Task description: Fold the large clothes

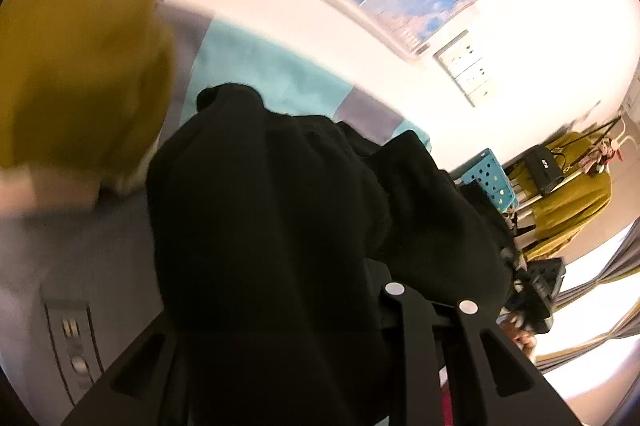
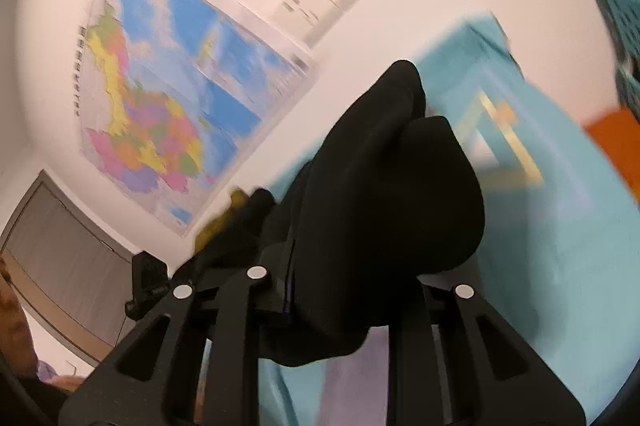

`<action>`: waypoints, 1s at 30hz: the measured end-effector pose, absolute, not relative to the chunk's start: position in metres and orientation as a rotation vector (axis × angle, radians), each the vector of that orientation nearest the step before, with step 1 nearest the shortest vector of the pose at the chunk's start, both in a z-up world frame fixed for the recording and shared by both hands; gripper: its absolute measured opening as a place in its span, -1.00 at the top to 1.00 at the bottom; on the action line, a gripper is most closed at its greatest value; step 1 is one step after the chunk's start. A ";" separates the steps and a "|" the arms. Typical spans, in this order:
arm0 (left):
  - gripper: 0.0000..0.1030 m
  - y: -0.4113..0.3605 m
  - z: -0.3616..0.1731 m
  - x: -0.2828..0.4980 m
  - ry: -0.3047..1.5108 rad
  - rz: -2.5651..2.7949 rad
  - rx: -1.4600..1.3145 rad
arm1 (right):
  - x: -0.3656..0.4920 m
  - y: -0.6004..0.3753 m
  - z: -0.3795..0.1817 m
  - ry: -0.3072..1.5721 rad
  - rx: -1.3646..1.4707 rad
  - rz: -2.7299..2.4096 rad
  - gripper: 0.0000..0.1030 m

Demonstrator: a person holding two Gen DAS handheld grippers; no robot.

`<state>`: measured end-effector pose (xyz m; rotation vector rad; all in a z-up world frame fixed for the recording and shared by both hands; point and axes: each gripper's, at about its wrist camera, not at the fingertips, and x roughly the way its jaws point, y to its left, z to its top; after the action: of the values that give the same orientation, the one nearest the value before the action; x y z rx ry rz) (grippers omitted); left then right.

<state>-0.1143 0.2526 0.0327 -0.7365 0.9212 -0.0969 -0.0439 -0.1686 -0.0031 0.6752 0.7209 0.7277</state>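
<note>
While both grippers have hold of the black garment (image 1: 280, 226), the fold itself looks barely begun. In the left wrist view the left gripper (image 1: 424, 290) has its jaws drawn close on a thick bunch of the dark cloth, which bulges up over the fingers and hides the tips; the pinch seems firm, though the pads themselves cannot be seen. In the right wrist view the right gripper (image 2: 340, 286) likewise pinches a gathered edge of the same garment (image 2: 384, 194), the fabric mounding up between and above its narrowed jaws. The garment hangs lifted between the two grips, above a teal cover (image 2: 540, 226) that lies on the surface below; a mustard cloth (image 1: 80, 66) sits off to one side, blurred. No crease, no flat panel and no folded stack of this piece shows anywhere. By the look of it, the cloth has only been picked up: spreading it flat, bringing the sides in and doubling it over all remain to be done.
</note>
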 end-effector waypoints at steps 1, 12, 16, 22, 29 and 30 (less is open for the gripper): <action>0.54 0.250 0.022 -0.114 0.952 -0.089 -0.722 | -0.044 -0.166 -0.016 0.773 0.658 0.701 0.56; 0.01 0.220 -0.008 -0.121 0.979 0.075 -0.474 | -0.071 -0.152 -0.015 0.888 0.377 0.549 -0.39; -0.13 0.217 -0.001 -0.127 0.953 0.126 -0.358 | -0.112 -0.142 0.012 0.867 0.170 0.660 -0.37; -0.17 0.236 0.050 -0.162 0.753 0.169 -0.255 | -0.123 -0.127 0.055 0.666 0.154 0.828 -0.24; -0.19 0.215 0.053 -0.126 0.805 0.099 -0.119 | -0.028 -0.064 0.014 0.745 0.050 0.649 -0.35; -0.19 0.206 0.048 -0.114 0.825 0.093 -0.102 | -0.015 -0.052 0.004 0.769 0.013 0.613 -0.38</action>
<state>-0.1138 0.2065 0.0476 -0.1023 0.8251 0.0927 -0.0150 -0.0516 0.0038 0.0125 0.7686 0.6134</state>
